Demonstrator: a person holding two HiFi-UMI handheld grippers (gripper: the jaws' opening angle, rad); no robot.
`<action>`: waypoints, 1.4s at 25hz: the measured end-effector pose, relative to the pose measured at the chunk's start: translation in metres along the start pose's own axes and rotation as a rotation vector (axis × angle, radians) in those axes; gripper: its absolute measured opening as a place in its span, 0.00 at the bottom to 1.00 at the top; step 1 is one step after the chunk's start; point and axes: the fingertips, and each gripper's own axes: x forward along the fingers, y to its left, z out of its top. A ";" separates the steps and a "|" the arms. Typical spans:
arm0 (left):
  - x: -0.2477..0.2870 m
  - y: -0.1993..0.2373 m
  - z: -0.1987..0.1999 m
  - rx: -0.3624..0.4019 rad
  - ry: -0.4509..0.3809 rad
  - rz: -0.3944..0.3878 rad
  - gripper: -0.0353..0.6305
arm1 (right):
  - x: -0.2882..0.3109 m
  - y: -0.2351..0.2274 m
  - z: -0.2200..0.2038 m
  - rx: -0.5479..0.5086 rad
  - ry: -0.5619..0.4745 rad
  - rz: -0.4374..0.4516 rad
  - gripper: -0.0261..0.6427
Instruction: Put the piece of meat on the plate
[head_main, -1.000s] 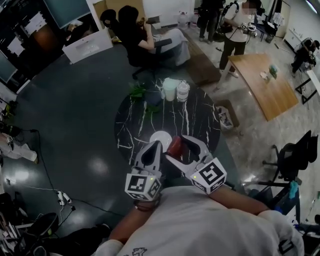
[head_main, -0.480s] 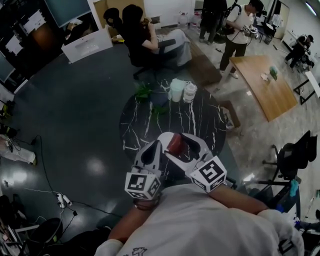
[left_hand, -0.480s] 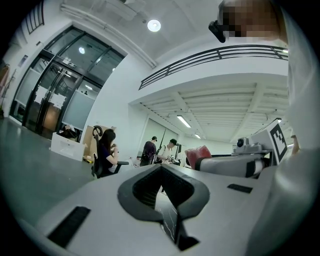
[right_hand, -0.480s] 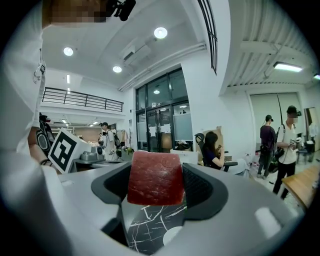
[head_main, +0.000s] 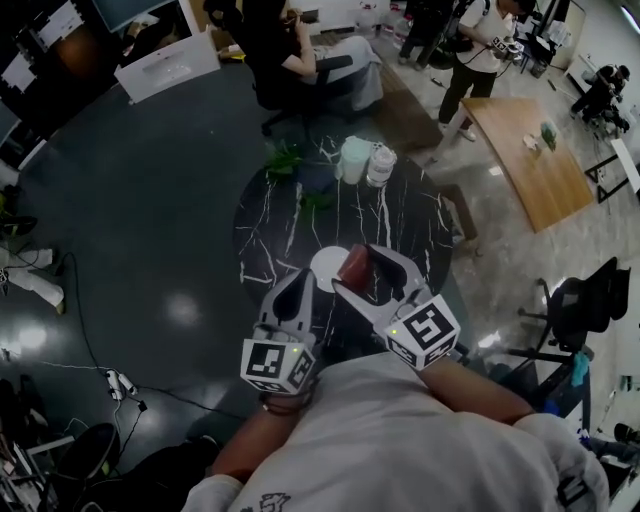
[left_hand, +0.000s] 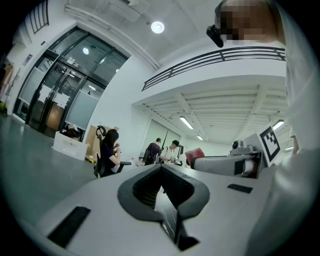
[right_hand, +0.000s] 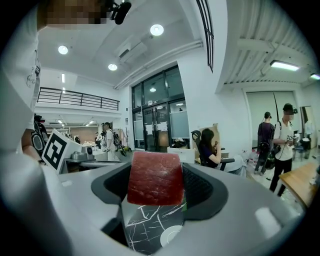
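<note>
under the head camera, floor: dark and glossy, spreading round everything else.
round tabletop: black with white veins. it carries the plate near its close edge. a leafy plant, a pale jug and a white jar stand at its far edge.
wooden table: well apart to the right, with a standing person near its far corner.
seated person: beyond the tabletop's far edge, dressed in dark clothes.
right claw: jaws clamped on the piece of meat, one on each side, over the near part of the tabletop.
left claw: jaws drawn together at the tips with nothing between them. it is just beside the right claw on its left, tips by the plate's near-left rim.
plate: white, round and flat on the tabletop. the meat and the right claw partly cover it in the head view. in the right gripper view it lies low in the gap beneath the meat.
piece of meat: a dark red slab with squared edges, upright between the right claw's jaws. it sits above the plate's right side and does not rest on it.
</note>
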 end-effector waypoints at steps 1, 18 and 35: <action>0.001 0.001 0.000 0.009 0.000 0.006 0.06 | 0.002 -0.003 -0.001 0.002 0.000 0.002 0.48; 0.030 0.026 -0.032 0.068 0.031 0.112 0.06 | 0.040 -0.038 -0.045 0.018 0.121 0.114 0.48; 0.059 0.050 -0.120 -0.040 0.145 0.203 0.06 | 0.070 -0.073 -0.158 0.039 0.319 0.238 0.48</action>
